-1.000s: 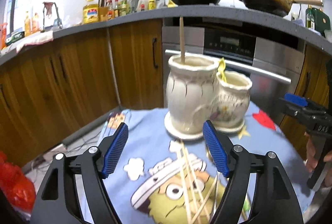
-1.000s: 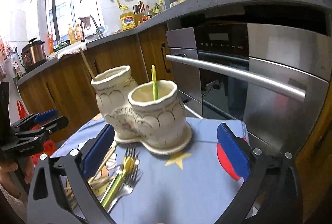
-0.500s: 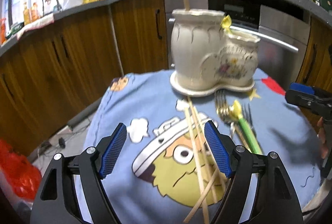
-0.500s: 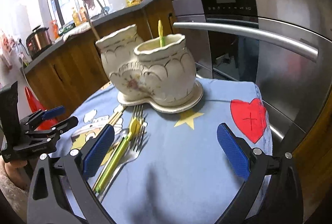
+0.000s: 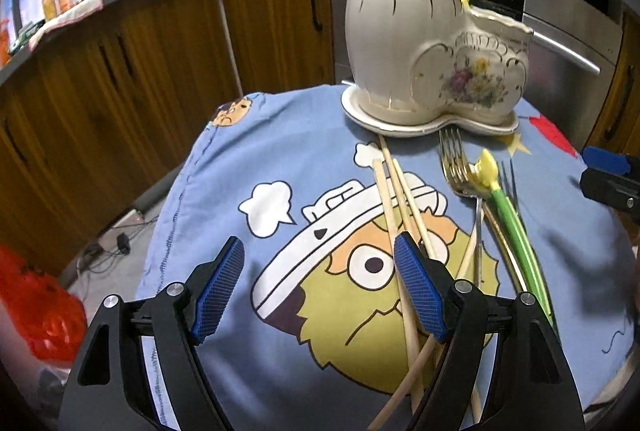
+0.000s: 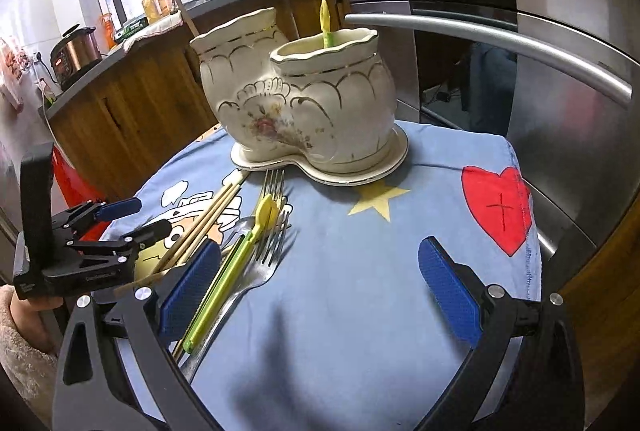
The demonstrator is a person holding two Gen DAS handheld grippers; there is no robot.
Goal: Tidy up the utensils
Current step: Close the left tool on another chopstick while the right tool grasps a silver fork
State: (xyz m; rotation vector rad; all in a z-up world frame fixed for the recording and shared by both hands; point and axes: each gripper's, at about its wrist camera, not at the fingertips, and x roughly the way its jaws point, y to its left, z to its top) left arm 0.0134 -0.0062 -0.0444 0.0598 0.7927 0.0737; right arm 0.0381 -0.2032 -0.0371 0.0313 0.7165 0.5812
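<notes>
- Kitchen cabinets, an oven (image 6: 520, 31) and a dark counter ring a small worktop (image 5: 224, 191) draped in a blue cartoon cloth, where cutlery waits to be sorted
- Cream twin-pot holder (image 5: 424, 43) stands on its saucer at the far edge; one chopstick already rises from the taller pot and a green-and-yellow handle from the lower one, which suggests sticks go in one pot and forks and spoons in the other
- Loose chopsticks (image 5: 396, 207) lie fanned in front of the holder, with forks (image 5: 456, 163) and a green-handled utensil (image 5: 508, 215) just beside them, all flat on the cloth
- Left hand-held gripper (image 5: 320, 283) hangs low over the cloth with jaws wide and nothing between them; its right pad sits over the chopsticks, likely lining up to take one
- Right hand-held gripper (image 6: 316, 291) is also spread wide and empty, its left pad next to the green handle, probably ready for the fork side
</notes>
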